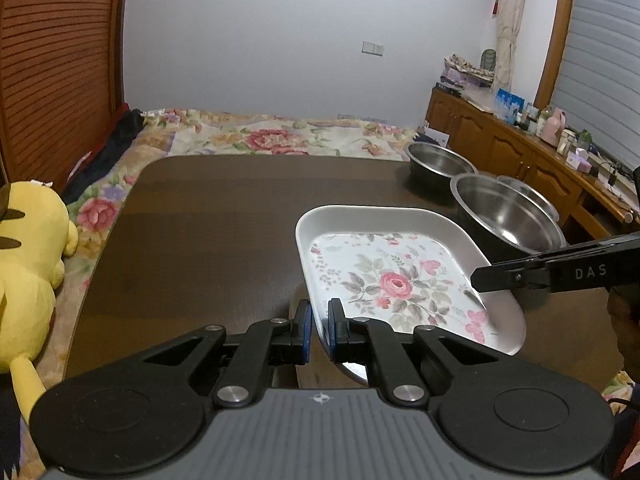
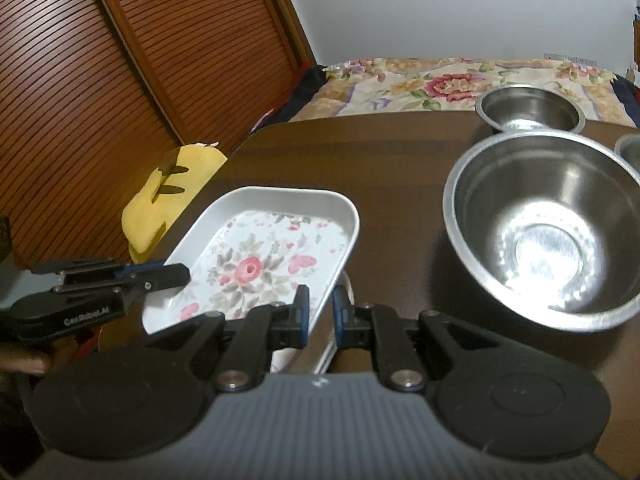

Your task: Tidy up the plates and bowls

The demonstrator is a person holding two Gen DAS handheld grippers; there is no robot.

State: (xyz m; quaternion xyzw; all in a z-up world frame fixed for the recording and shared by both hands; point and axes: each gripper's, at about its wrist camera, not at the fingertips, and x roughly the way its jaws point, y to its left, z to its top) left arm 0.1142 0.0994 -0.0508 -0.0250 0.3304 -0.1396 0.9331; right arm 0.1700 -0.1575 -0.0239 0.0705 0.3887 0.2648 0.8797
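Left wrist view: left gripper [image 1: 319, 330] clamps the floral tray [image 1: 404, 280] rim at lower centre. Right wrist view: right gripper [image 2: 321, 316] pinches its opposite rim; steel bowl [image 2: 548, 236] at right.

From my left wrist camera, the tray [image 1: 460, 224] sits on the table [image 1: 224, 232] right of centre, near the front edge. My left gripper [image 1: 318, 328] straddles its near-left rim; my right gripper [image 2: 320, 316] straddles its near-right rim. Right of the tray stands the large bowl [image 2: 544, 236] — behind it a smaller bowl [image 2: 530, 110], with a third bowl [image 2: 628, 152] further right. Beyond the table lies the bed [image 1: 280, 136]; the plush toy [image 1: 28, 268] lies left of the table.
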